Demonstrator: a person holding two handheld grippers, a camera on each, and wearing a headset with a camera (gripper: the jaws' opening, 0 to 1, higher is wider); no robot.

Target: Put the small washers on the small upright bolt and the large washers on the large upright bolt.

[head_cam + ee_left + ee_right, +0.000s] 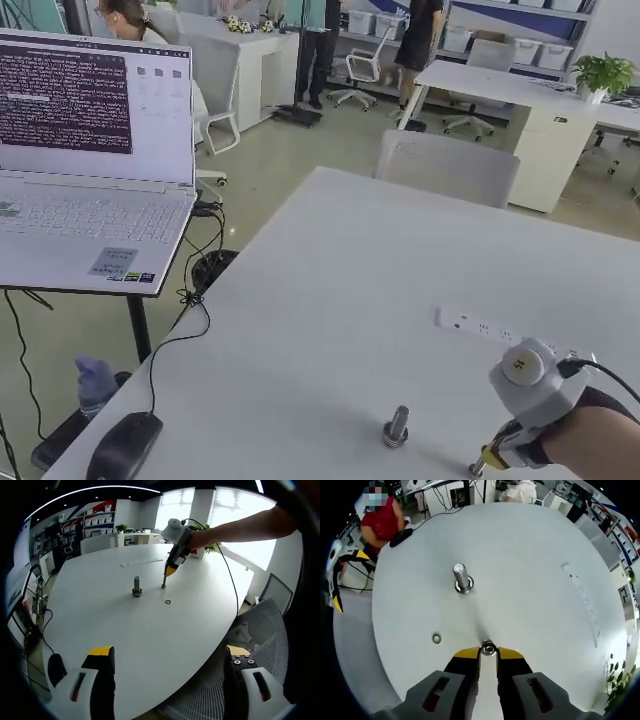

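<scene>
Small upright bolt (488,647): stands on white desk (530,580), right at the tips of R gripper (488,653); jaws narrow, cannot tell if they grip anything. Large upright bolt (462,577): well apart, farther along desk. Loose washer (436,639): flat on desk nr small bolt. L gripper (170,652): jaws wide, empty. Laptop (90,215): screen text unreadable.
</scene>
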